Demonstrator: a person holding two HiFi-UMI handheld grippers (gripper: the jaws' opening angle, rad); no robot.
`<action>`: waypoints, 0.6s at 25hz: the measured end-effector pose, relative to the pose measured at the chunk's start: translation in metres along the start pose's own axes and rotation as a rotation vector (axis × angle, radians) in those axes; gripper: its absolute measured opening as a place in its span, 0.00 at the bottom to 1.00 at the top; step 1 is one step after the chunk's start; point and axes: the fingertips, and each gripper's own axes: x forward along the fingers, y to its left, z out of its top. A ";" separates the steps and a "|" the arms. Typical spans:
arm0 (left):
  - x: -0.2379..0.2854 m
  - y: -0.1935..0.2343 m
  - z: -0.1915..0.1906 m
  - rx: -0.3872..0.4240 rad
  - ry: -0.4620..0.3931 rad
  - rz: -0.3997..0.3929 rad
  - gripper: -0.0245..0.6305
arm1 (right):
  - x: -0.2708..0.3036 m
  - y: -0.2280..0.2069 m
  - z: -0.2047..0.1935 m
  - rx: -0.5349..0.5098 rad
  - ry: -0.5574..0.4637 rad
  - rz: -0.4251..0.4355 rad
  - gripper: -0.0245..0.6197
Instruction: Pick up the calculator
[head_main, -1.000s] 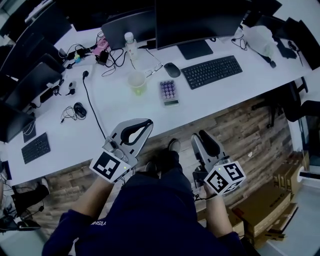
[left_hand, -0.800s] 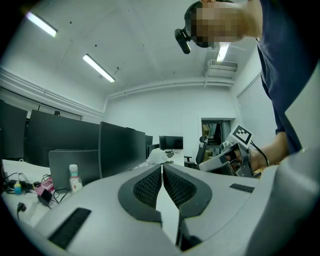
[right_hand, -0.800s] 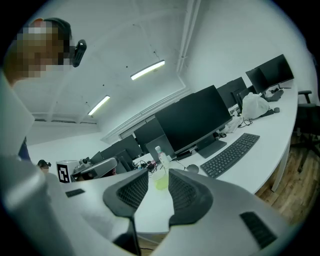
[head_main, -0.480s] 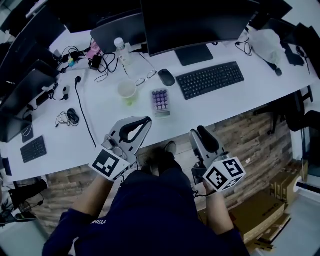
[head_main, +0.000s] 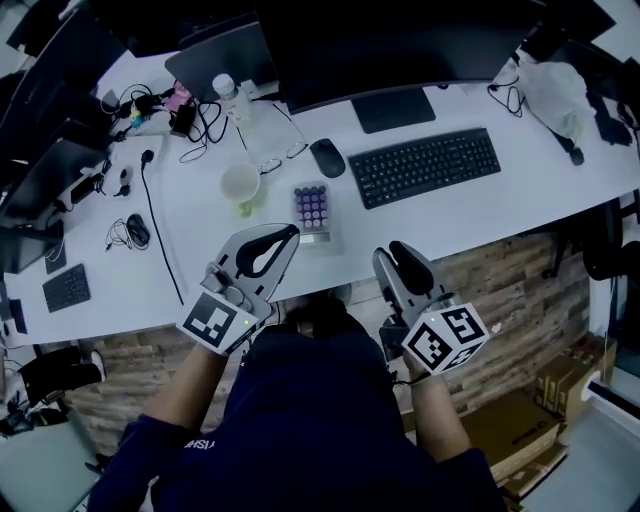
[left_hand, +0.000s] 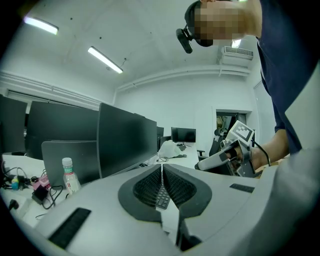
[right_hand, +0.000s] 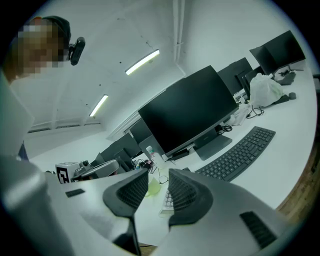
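Left gripper (head_main: 290, 232) hovers over the near edge of the desk (head_main: 520, 205), tips toward the far side, and the right gripper (head_main: 392, 252) hangs level with it, just short of that edge. Neither touches anything.

Risks, as I judge them, left to right:
- The cup (head_main: 240, 185) stands just left of the calculator (head_main: 311, 208). A reach that drifts left, or a wide swing by the left gripper, could knock it over.
- The calculator lies flat on a smooth top, between cup and keyboard (head_main: 425, 165), a little far of both grippers. Jaws coming in nearly level may push it toward the mouse (head_main: 327, 157) rather than get around it. A steeper approach across its narrow sides looks safer.
- It is thin, so a bite taken too high may slip off its edge.
- The keyboard to the right is well apart and looks like no obstacle.

Tool state:
- Left gripper: in its own view the jaws meet at the tips with nothing between them. It would have to spread before it could help.
- Right gripper (right_hand: 159, 175): jaws stand wide apart and hold nothing. Through the gap its view shows the cup (right_hand: 154, 186) and calculator (right_hand: 168, 200) ahead, so it looks the readier of the two
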 end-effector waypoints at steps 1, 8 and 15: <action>0.003 0.002 -0.002 -0.002 0.007 0.009 0.09 | 0.004 -0.003 0.000 0.006 0.007 0.006 0.24; 0.022 0.019 -0.026 -0.013 0.053 0.045 0.09 | 0.032 -0.028 -0.018 0.083 0.061 0.029 0.24; 0.035 0.032 -0.057 -0.053 0.095 0.039 0.09 | 0.056 -0.048 -0.046 0.172 0.107 0.002 0.24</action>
